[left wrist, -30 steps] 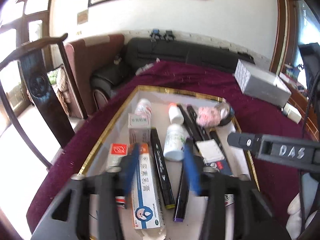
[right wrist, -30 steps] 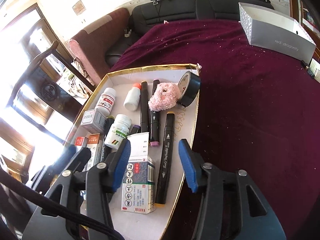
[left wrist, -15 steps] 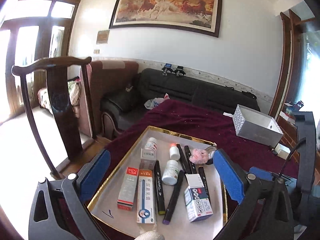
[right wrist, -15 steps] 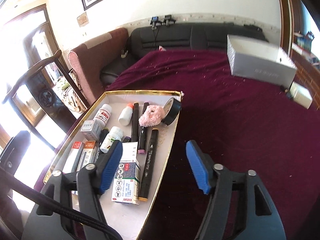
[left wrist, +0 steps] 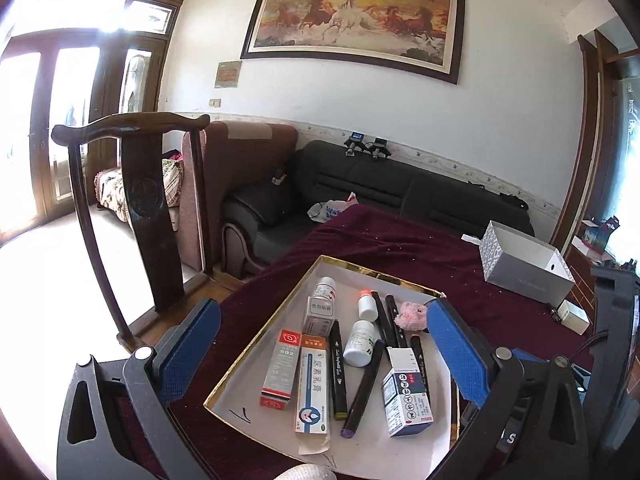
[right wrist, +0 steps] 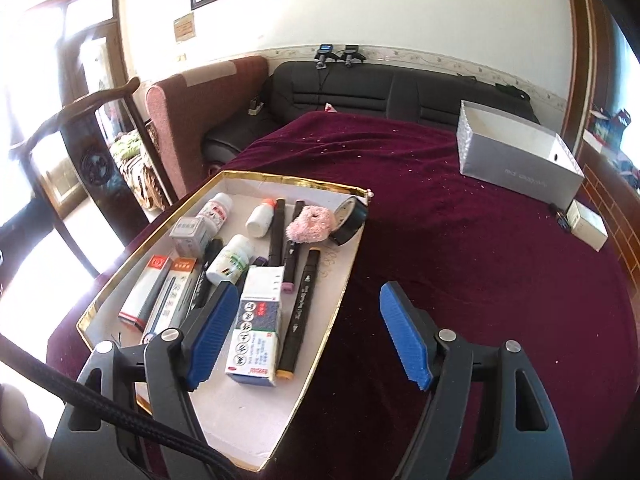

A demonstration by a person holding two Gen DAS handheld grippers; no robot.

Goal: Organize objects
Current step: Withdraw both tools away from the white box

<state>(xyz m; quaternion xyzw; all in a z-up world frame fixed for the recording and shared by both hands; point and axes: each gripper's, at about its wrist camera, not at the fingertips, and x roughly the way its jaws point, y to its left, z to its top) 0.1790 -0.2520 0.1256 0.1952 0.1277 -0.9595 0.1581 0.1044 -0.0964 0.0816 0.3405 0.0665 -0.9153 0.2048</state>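
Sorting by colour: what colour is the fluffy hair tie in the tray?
Pink; the hair tie shows best in the right wrist view.

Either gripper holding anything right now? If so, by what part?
Nothing held. Left gripper is wide open above the tray; right gripper is opening, nothing between its pads.

Home living room. Black leather sofa (left wrist: pixel 400 188) runs along the back wall; a framed painting of galloping horses (left wrist: pixel 352 20) hangs above it. Left of the sofa: a reddish-brown armchair (left wrist: pixel 240 168), then a dark carved wooden chair (left wrist: pixel 144 200) nearer the glazed wooden doors (left wrist: pixel 60 120) (daylight blown out). In front of the sofa, a table under a maroon velvet cloth (right wrist: pixel 460 248) with household clutter: a gold-rimmed tray (right wrist: pixel 280 179) holding medicine bottles, boxes, markers.
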